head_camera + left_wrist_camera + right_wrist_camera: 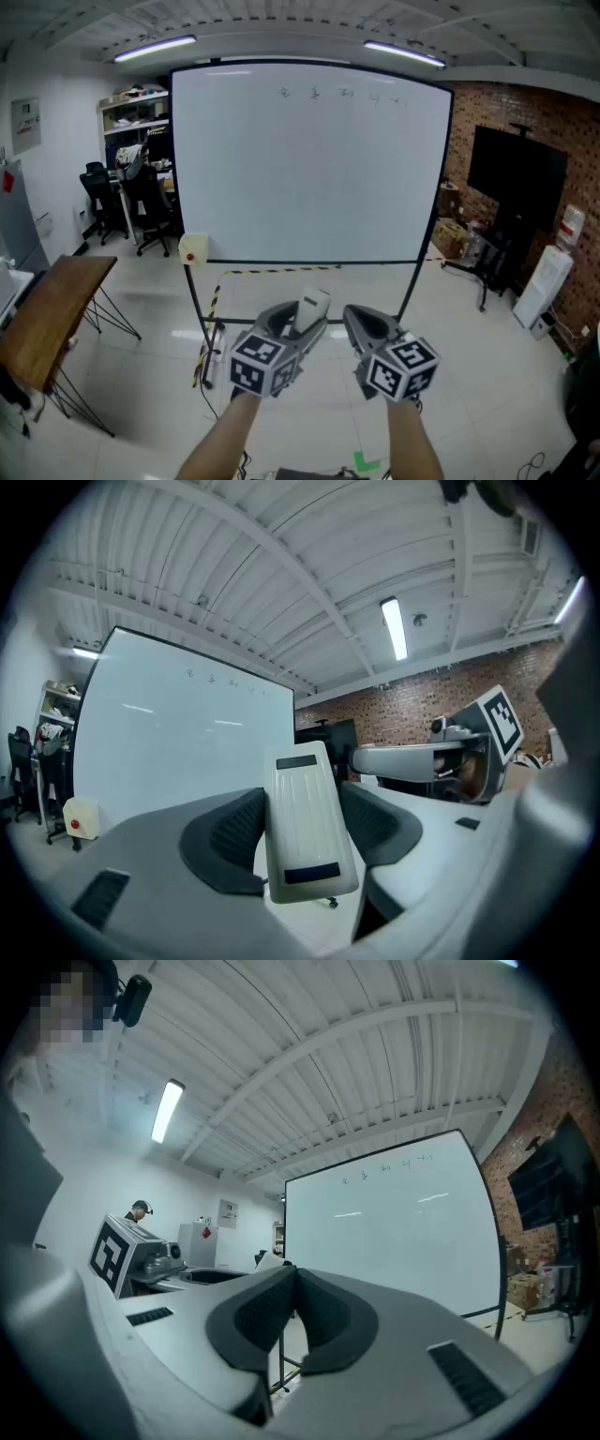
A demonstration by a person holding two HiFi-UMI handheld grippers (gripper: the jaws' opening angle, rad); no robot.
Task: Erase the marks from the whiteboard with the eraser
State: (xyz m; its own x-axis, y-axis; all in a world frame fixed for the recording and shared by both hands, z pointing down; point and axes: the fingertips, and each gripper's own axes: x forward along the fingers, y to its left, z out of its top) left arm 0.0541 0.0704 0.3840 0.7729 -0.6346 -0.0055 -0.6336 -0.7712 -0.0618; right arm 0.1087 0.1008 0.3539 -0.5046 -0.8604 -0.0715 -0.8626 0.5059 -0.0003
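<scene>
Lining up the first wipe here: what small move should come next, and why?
Probably carry the left gripper forward and up toward the top of the whiteboard. It is shut on the eraser, but the eraser is well short of the board, and the faint marks sit in a row near the upper edge, right of centre. The right gripper is shut and empty.

The left gripper [300, 841] clamps the white eraser [302, 822] upright, the whiteboard [178, 752] standing well beyond.
</scene>
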